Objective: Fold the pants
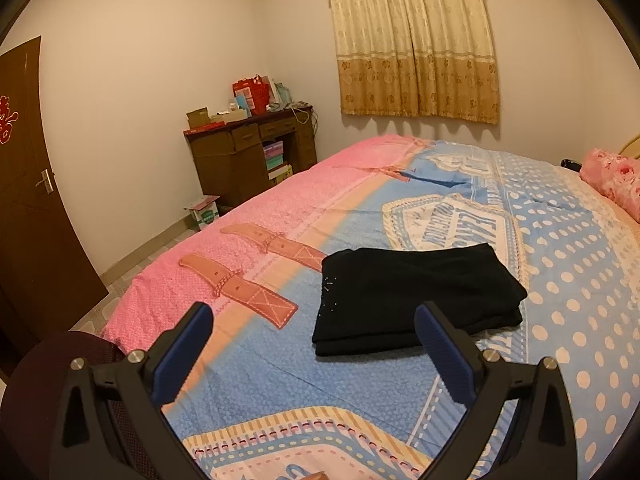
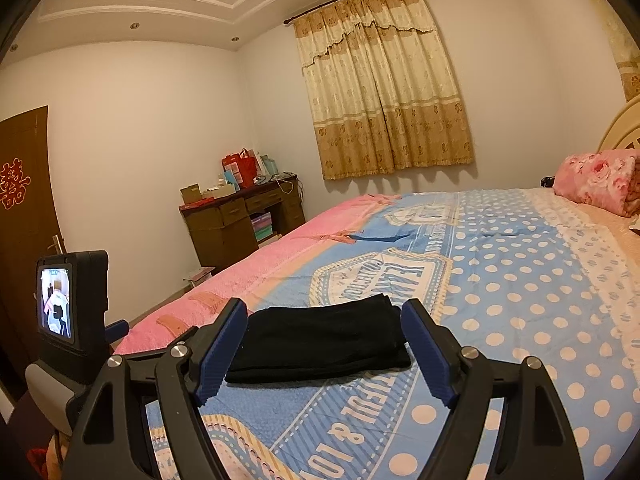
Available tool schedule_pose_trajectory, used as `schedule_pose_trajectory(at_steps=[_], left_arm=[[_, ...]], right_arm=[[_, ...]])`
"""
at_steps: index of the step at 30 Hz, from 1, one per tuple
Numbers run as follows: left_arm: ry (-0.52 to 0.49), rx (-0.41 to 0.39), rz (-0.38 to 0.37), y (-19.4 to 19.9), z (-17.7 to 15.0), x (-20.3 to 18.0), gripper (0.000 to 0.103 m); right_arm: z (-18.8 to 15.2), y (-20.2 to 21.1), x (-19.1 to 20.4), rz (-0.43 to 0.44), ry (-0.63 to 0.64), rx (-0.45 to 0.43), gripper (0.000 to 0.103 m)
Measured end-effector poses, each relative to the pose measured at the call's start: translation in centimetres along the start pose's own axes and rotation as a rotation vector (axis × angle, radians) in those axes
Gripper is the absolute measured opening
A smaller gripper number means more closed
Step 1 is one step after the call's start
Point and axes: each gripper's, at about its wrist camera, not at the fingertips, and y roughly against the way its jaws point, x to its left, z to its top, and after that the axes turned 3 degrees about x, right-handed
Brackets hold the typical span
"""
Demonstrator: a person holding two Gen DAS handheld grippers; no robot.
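The black pants (image 1: 416, 296) lie folded into a compact stack on the bed's patterned blue and pink cover (image 1: 360, 392); they also show in the right wrist view (image 2: 320, 340). My left gripper (image 1: 316, 316) is open and empty, held above the cover just short of the pants' near edge. My right gripper (image 2: 324, 312) is open and empty, with its blue pads (image 2: 432, 356) either side of the stack in view, held back from it. The left gripper's body with its small screen (image 2: 72, 300) shows at the left of the right wrist view.
A pink floral pillow (image 2: 600, 180) lies at the head of the bed, right. A brown desk (image 1: 248, 152) piled with boxes and bags stands in the far corner. A dark door (image 1: 24, 184) is at the left. Curtains (image 1: 412, 40) hang behind the bed.
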Motion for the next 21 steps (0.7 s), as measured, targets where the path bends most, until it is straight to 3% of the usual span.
schedule_pose_trajectory(at_steps=[21], left_arm=[[0.028,-0.016,0.026,0.63,0.47,0.52,0.103]], right_arm=[[-0.22,0.06,-0.08,-0.004,-0.006,0.015,0.081]])
